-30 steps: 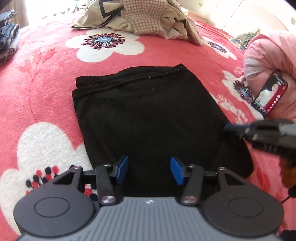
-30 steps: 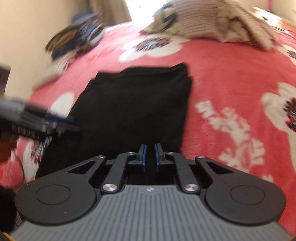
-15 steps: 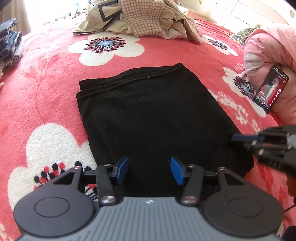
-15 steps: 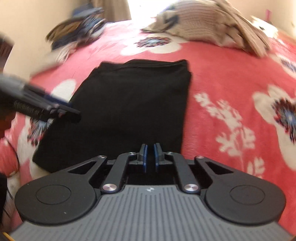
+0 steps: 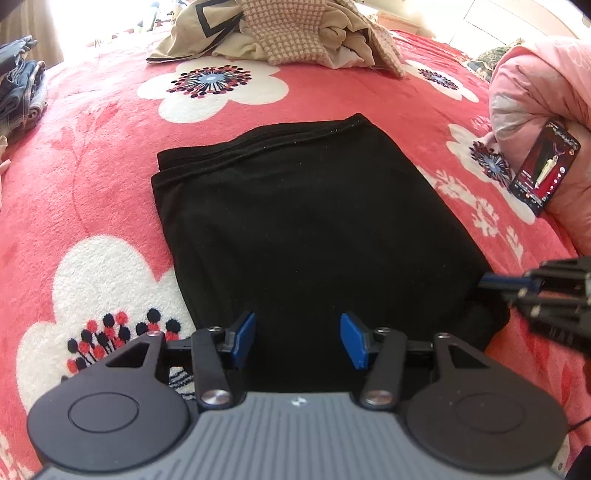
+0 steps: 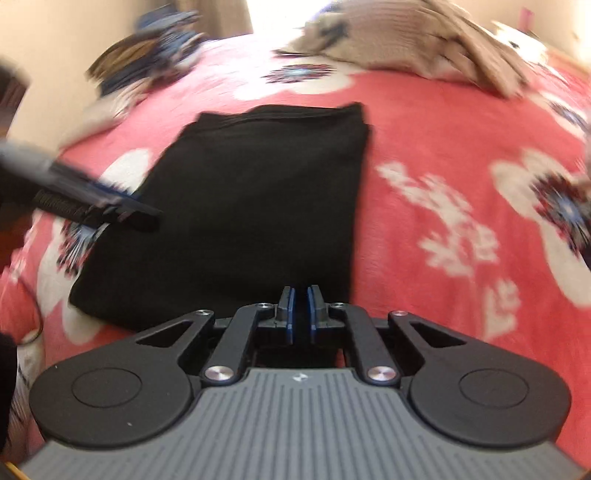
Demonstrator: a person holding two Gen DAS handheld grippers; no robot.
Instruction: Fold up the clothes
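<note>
Both grippers hang over the bed, tilted down at a folded black garment; the left gripper has its blue pads standing apart with nothing between them, poised over the garment's near edge; the right gripper has its pads almost together, only a slit between them, gripping nothing, just above the garment's near right corner. From the left wrist view the right gripper's tip reaches in at 3 o'clock, at the garment's right edge; whether it touches the cloth I cannot tell. The garment lies flat as a neat rectangle in the middle of the red flowered blanket, its hemmed end toward 12 o'clock. A heap of beige clothes sits at 12 o'clock, well apart; a stack of blue clothes at 10 o'clock; a phone with a lit screen leans against a pink quilt at 2 o'clock.
</note>
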